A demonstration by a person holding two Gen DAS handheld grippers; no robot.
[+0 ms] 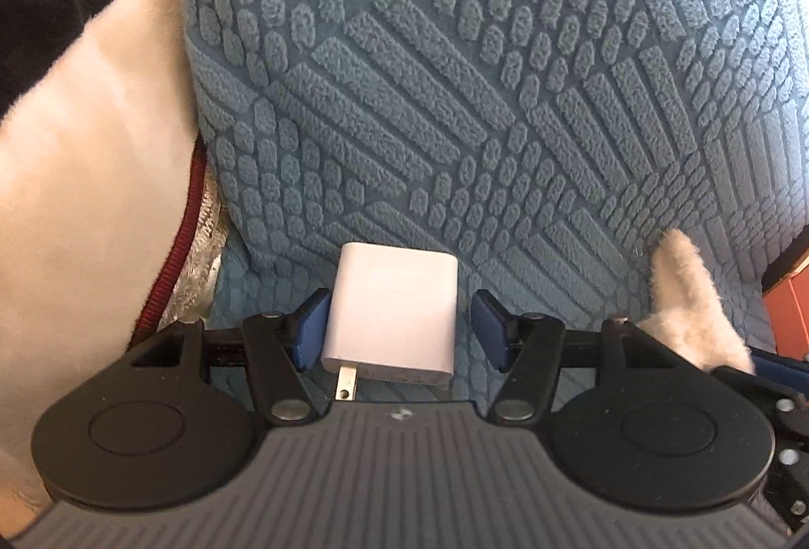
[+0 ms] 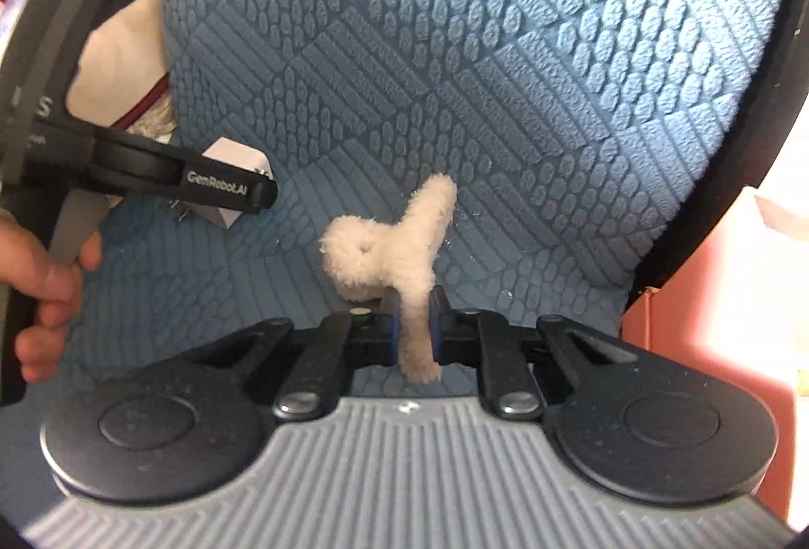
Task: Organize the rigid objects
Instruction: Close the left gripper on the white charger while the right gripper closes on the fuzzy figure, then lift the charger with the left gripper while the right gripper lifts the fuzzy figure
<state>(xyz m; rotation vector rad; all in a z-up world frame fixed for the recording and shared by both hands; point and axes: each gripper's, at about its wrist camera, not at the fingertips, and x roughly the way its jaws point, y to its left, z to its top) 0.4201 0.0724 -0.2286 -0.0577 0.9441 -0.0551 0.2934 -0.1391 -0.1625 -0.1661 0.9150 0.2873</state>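
Nearest the right wrist camera, the right tongs [image 2: 413, 326] point steeply down and pinch a cream fuzzy strip [image 2: 404, 256] between their blue pads; the strip curls into a loop above the pads, one end sticking up and its tail hanging below them. In the left wrist view the left tongs [image 1: 399, 329] also tilt down, their jaws spread either side of a white charger [image 1: 392, 314] that lies on the blue textured cushion [image 1: 455, 94], prongs toward the camera; the left pad is touching or nearly touching the charger, the right pad stands clear of it. From the right view, a hand [image 2: 43, 291] grips the left tool's handle at the left edge. Farther left lies pale cloth [image 1: 86, 175] with a dark red trim.
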